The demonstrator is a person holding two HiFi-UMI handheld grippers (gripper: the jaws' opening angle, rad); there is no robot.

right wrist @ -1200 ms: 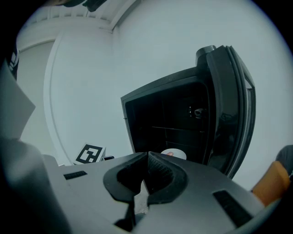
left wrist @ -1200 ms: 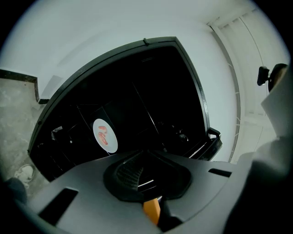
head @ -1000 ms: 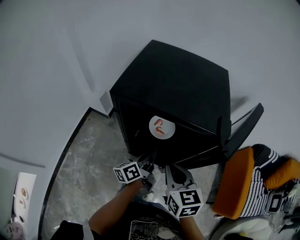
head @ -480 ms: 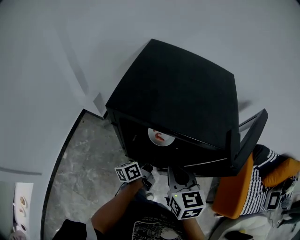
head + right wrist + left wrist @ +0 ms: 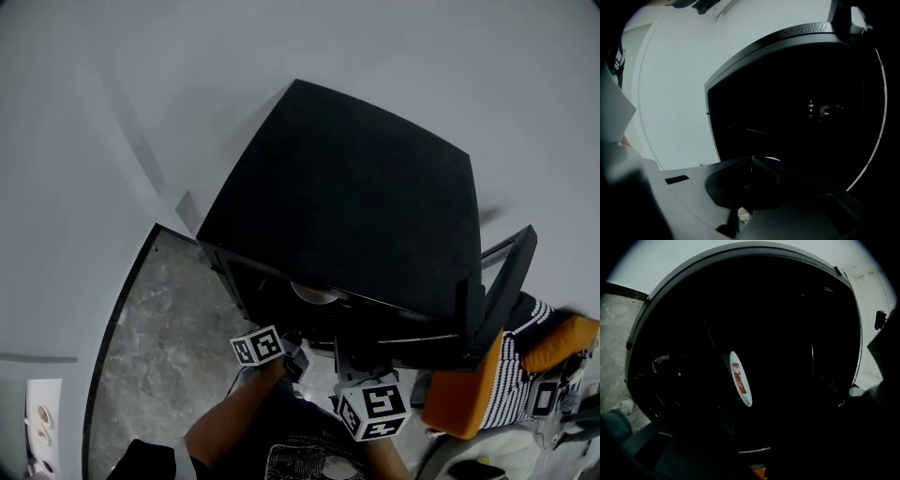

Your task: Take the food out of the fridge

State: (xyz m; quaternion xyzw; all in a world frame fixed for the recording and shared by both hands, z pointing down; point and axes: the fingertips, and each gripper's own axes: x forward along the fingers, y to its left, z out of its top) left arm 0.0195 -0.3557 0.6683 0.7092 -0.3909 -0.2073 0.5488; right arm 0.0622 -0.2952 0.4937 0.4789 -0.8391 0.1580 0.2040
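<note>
Pale grey walls (image 5: 187, 75) meet a grey marbled floor (image 5: 159, 347); an orange seat (image 5: 464, 394) with striped cloth (image 5: 511, 361) stands right.

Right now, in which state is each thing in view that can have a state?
Small black fridge: its door is open, swung to the right.
Round white plate: inside the fridge, carrying red food, not gripped.
Left tool: open; its jaws have just been opening, nothing seen between them.
Right tool: jaws look shut, nothing held.
</note>
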